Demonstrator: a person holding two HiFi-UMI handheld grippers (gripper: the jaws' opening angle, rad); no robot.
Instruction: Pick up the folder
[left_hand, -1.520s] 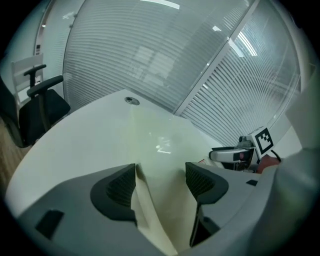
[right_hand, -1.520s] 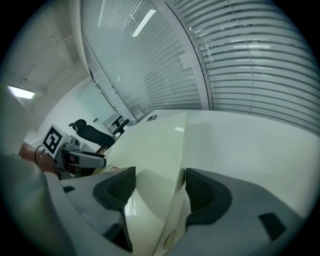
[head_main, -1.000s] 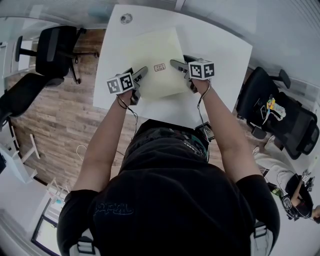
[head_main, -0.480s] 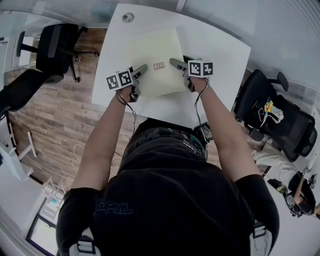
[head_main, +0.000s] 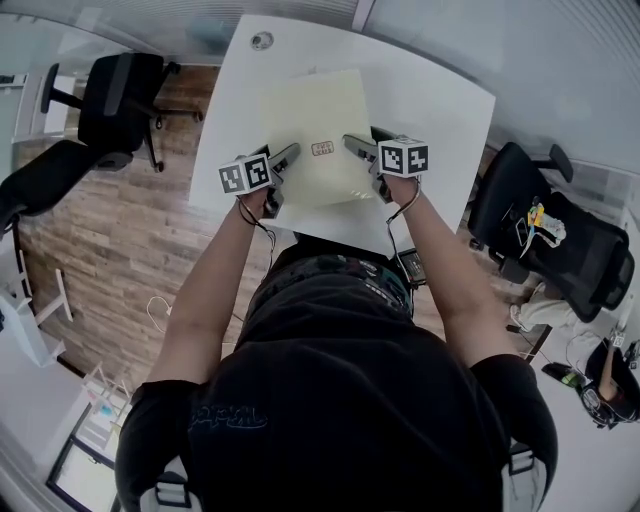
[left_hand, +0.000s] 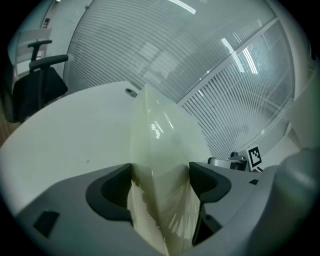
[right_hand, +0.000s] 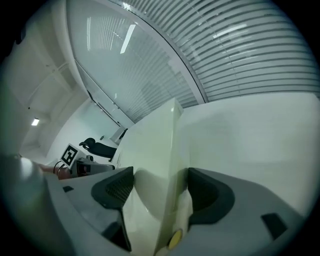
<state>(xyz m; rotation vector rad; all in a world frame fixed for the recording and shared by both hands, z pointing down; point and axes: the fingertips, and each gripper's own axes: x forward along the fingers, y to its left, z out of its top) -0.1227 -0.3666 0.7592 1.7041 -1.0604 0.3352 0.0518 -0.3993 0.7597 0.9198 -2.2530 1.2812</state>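
Note:
A pale yellow translucent folder (head_main: 318, 130) with a small label sits over the white table (head_main: 440, 100), held by its near corners. My left gripper (head_main: 287, 158) is shut on its near left edge, and my right gripper (head_main: 352, 146) is shut on its near right edge. In the left gripper view the folder (left_hand: 162, 165) stands pinched between the dark pads and bows upward. The right gripper view shows the same folder (right_hand: 160, 165) clamped between the jaws, with a yellow snap button at the bottom.
A round cable grommet (head_main: 261, 41) sits at the table's far left corner. Black office chairs (head_main: 105, 95) stand on the wood floor to the left, and another chair (head_main: 560, 235) stands to the right. Glass partitions with blinds (left_hand: 200, 50) lie beyond the table.
Both grippers and the folder have shifted slightly toward the near edge of the table; the grip on both sides is unchanged.

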